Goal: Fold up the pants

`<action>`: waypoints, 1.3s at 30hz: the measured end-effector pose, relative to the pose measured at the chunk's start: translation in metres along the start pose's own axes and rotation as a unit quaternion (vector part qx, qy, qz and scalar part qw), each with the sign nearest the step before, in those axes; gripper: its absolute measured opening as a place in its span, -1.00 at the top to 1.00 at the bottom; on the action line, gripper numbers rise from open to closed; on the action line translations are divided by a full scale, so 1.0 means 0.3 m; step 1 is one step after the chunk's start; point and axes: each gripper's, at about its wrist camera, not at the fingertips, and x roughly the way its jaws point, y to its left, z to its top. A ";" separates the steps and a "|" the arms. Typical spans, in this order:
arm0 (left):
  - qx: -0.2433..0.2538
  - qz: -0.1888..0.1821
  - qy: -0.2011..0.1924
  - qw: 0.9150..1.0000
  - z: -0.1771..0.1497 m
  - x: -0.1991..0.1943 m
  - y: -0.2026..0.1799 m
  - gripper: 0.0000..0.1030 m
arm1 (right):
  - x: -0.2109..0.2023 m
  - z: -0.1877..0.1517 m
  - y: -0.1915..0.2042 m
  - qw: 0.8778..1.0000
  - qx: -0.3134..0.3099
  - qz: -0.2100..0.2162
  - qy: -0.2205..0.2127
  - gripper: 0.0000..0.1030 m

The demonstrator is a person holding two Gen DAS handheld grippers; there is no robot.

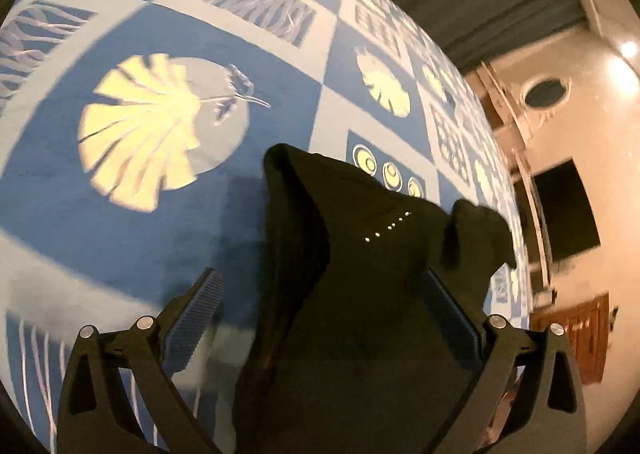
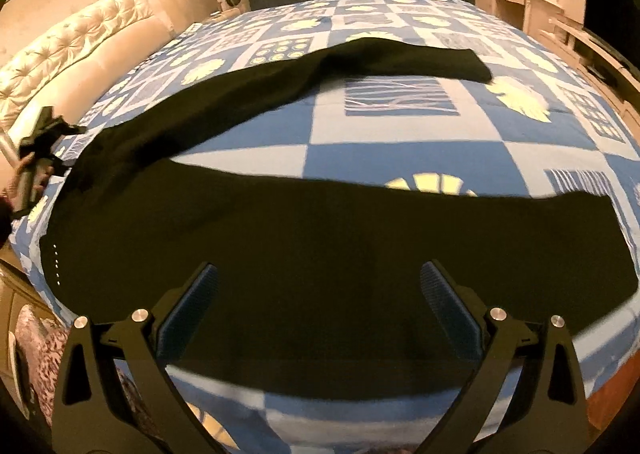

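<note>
Both tongs, left gripper (image 1: 318,290) and right gripper (image 2: 319,282), gape unclenched, so pinch the far leg of the black fabric pants (image 2: 320,250) on the blue patterned bedspread (image 2: 400,141) and lay it squarely over the near one

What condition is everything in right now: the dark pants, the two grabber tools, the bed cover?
Black pants: unfolded, legs spread apart in a V on the bed.
Left gripper: open, pants fabric bunched between its fingers.
Right gripper: open, holding nothing, above the near pant leg.
Blue patterned bedspread: spread flat under the pants.
</note>
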 end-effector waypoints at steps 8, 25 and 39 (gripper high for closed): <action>0.011 0.009 0.024 1.000 0.086 0.137 0.004 -0.31 | 0.099 0.102 0.052 0.999 -0.009 0.032 0.008 -0.96; -0.030 0.015 0.066 0.997 0.130 0.198 0.055 0.85 | 0.682 0.933 0.329 0.941 -0.282 0.157 0.097 -0.96; -0.054 -0.021 0.035 0.998 0.147 0.184 0.085 0.82 | 0.958 0.925 0.521 0.891 -0.388 0.129 0.196 0.79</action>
